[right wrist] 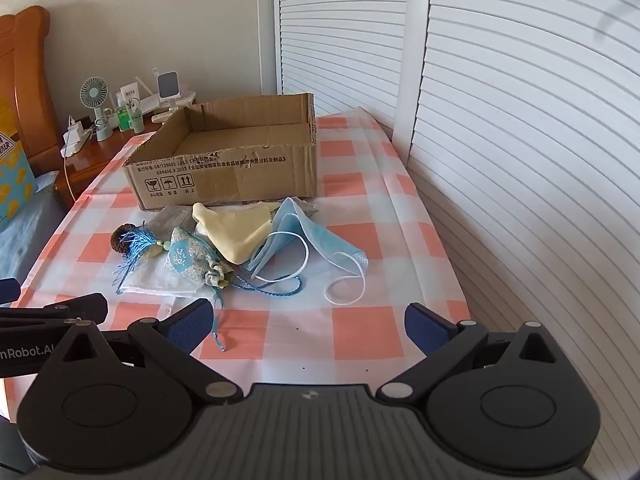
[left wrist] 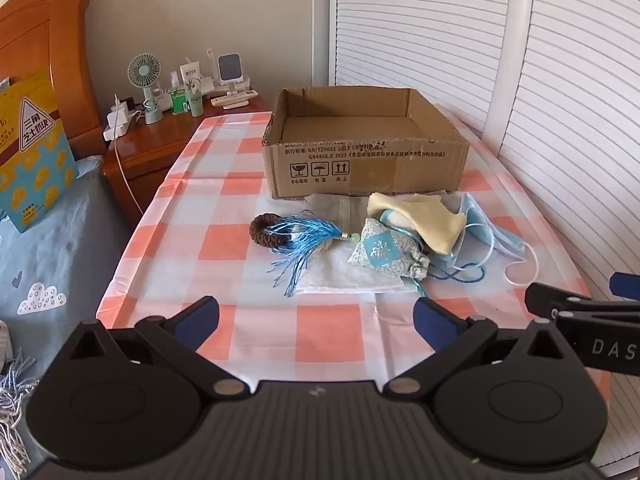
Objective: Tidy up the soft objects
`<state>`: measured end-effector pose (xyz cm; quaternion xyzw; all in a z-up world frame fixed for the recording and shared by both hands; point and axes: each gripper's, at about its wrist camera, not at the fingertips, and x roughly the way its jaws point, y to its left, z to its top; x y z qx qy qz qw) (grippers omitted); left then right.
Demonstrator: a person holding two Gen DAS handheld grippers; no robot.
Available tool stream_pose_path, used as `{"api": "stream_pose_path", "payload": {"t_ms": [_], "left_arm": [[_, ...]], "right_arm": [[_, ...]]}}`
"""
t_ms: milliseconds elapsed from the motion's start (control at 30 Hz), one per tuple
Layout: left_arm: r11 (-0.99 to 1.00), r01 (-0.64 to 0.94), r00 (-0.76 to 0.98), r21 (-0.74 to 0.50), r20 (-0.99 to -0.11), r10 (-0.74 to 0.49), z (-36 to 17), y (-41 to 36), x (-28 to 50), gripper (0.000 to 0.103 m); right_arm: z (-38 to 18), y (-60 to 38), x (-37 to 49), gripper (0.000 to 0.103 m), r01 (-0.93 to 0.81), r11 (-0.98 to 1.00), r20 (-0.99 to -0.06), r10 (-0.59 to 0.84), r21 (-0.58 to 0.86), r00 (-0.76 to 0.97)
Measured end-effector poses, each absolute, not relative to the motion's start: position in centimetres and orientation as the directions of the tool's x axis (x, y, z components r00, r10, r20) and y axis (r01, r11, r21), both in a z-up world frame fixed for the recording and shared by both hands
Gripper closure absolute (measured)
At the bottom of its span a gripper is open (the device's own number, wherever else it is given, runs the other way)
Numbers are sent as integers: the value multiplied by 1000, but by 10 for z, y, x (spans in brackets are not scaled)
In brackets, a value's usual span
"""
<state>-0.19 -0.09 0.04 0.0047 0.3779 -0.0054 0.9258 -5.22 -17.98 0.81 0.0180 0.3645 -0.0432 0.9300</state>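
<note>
A heap of soft things lies on the checked tablecloth point(left wrist: 224, 216) in front of an open, empty cardboard box point(left wrist: 364, 164) point(right wrist: 228, 176). In the heap are a brown ring with a blue tassel point(left wrist: 280, 232) point(right wrist: 128, 240), a blue patterned pouch point(left wrist: 384, 250) point(right wrist: 188, 256), a pale yellow cloth point(left wrist: 424, 220) point(right wrist: 236, 232), a blue face mask point(left wrist: 484, 224) point(right wrist: 312, 236) and a white cloth point(left wrist: 344, 276) underneath. My left gripper point(left wrist: 316, 320) is open, short of the heap. My right gripper point(right wrist: 308, 322) is open too, nearer than the mask, nothing between its fingers.
A wooden bedside table point(left wrist: 160, 136) with a small fan point(left wrist: 145, 80), bottles and chargers stands at the back left. A bed with a blue cover point(left wrist: 52, 248) runs along the left. White louvred doors point(right wrist: 520, 140) close off the right side.
</note>
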Motion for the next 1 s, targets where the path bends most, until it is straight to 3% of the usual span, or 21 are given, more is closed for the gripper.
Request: {"api": "stream_pose_path", "payload": {"t_ms": [1000], "left_arm": [[1000, 21, 711, 10, -703, -8, 2, -1, -1, 0]], "right_arm": [[9, -178, -52, 0, 93, 996, -679, -69, -1, 731]]}}
